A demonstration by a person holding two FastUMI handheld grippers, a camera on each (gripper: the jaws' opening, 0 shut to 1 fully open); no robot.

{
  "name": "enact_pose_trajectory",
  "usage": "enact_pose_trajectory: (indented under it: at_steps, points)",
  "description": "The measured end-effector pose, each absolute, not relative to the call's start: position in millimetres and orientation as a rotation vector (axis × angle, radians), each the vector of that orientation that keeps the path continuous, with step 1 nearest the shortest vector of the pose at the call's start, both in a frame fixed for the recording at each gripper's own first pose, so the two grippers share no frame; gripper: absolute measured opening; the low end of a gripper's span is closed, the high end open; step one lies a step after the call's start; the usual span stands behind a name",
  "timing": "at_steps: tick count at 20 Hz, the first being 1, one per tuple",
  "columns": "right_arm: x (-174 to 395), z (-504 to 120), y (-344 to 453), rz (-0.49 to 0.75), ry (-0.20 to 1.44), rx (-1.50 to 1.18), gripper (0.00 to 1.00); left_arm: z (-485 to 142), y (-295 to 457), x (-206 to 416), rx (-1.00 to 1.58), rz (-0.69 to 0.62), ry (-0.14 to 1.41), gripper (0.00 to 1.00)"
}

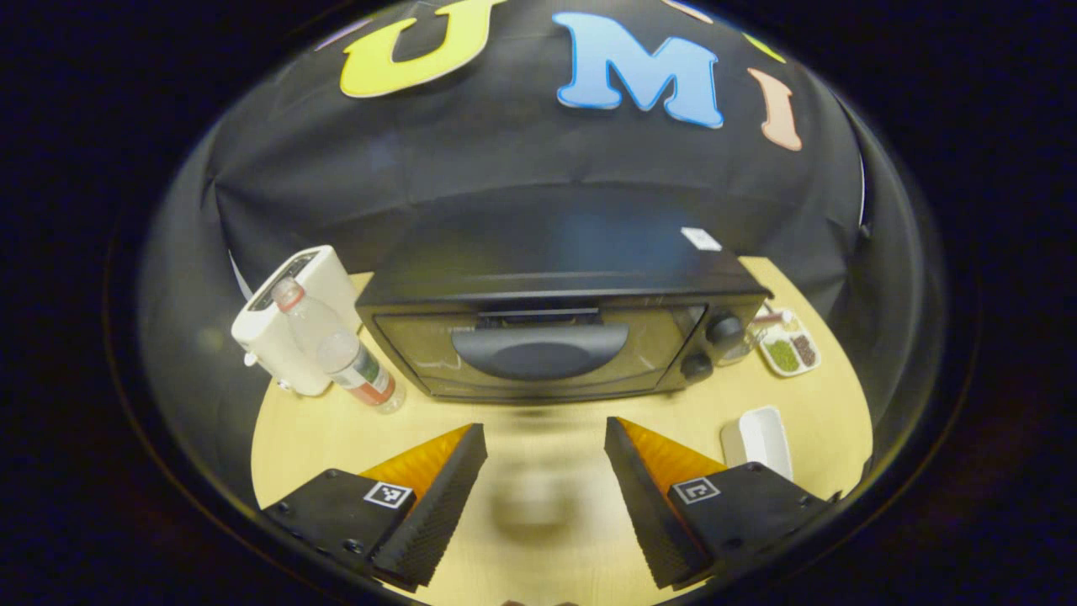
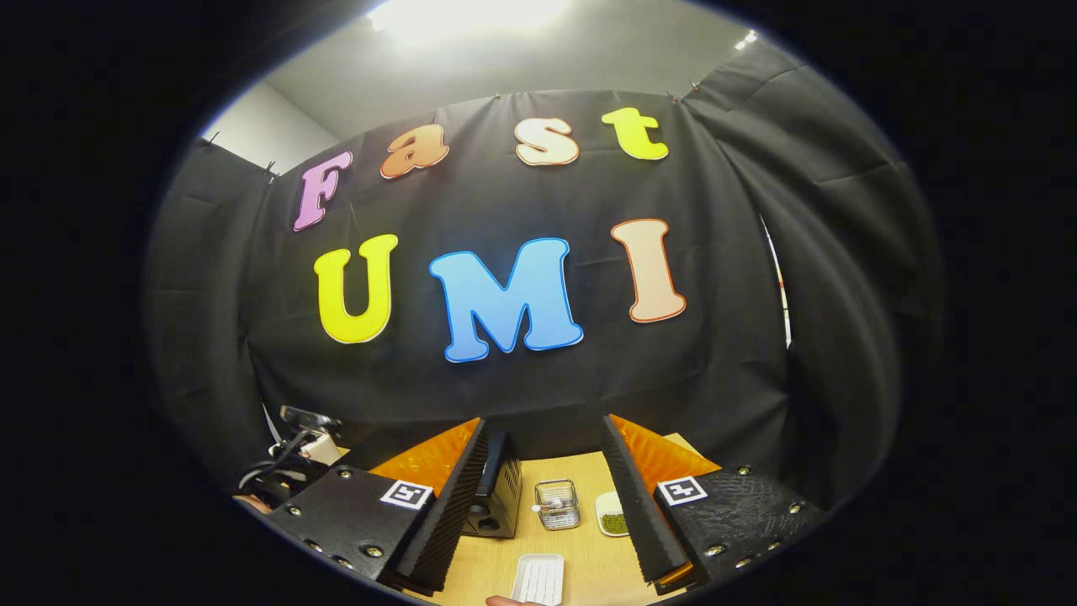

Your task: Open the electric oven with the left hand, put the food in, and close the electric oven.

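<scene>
Clear plastic bottles [image 1: 349, 362] stood just left of the shut black electric oven [image 1: 555, 337]; its curved handle [image 1: 538, 349] lay ahead of the wide-open, empty left gripper [image 1: 545, 471]. Bottles might be toppled by a drifting approach. The right gripper [image 2: 543, 488], also open and empty, hung over a white tray [image 2: 538, 579].

The electric oven [image 1: 555, 337] is showing a dark, glossy glass door and matt black casing. The worktop [image 1: 538, 522] is looking like smooth pale wood. At its left edge, clear plastic bottles [image 1: 353, 362] are gleaming beside a smooth white plastic appliance [image 1: 290, 324].
</scene>
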State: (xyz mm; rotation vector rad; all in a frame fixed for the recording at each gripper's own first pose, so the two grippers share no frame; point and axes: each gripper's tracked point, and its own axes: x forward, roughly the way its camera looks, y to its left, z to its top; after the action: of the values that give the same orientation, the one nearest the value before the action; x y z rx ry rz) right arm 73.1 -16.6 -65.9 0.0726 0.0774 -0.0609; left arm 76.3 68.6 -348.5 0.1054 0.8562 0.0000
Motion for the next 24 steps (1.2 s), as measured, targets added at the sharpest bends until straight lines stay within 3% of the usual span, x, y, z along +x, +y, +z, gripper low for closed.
enact_pose_trajectory:
  at_steps: [4,7,8,13,24]
  points:
    - [75.7,-57.0,-11.6,-0.016,0.073,0.079,0.82,-244.5,49.1,75.6,0.07,0.01,0.578,0.99]
    - [74.1,-42.2,-4.7,0.003,0.054,0.074,0.82,-159.3,31.1,50.8,0.042,0.005,0.386,0.93]
    - [70.8,-36.6,-1.2,0.007,0.048,0.074,0.77,-140.8,29.2,38.9,0.045,0.012,0.362,0.96]
    - [40.2,1.6,20.6,-0.006,-0.006,0.05,0.82,-61.4,14.0,8.9,0.059,-0.045,0.22,0.98]
    - [-7.5,16.5,71.4,-0.039,-0.015,0.021,0.82,-22.6,47.7,-27.0,0.056,-0.11,0.165,0.99]
